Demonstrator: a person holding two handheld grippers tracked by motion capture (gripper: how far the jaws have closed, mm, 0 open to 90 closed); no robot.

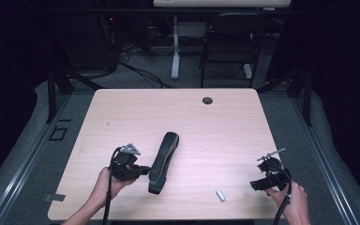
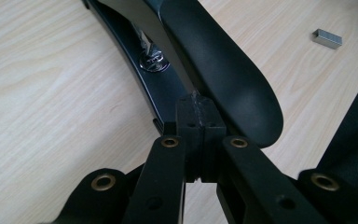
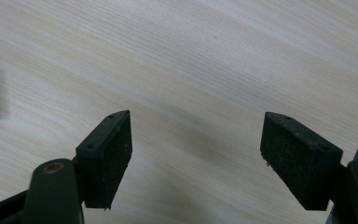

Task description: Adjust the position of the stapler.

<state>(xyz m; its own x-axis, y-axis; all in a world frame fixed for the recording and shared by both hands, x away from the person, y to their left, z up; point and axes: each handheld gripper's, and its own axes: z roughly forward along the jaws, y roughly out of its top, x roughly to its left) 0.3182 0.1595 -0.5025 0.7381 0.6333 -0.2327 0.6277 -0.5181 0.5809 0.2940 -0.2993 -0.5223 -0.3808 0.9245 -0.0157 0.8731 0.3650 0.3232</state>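
One black stapler [image 1: 163, 161] lies mid-table, opened out. It looks rigid, fairly heavy and glossy, so likely slick; grip it across the narrow body. Left gripper [image 2: 200, 122] has its jaws pressed together against the stapler's end. Right gripper [image 3: 196, 154] stands spread near a staple strip [image 1: 221, 195].

The strip of staples [image 1: 221, 195] lies on the table [image 1: 136, 112], right of the stapler [image 1: 163, 161], apart from it.

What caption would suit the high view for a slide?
Left gripper shut beside a black stapler; right gripper open near a staple strip.
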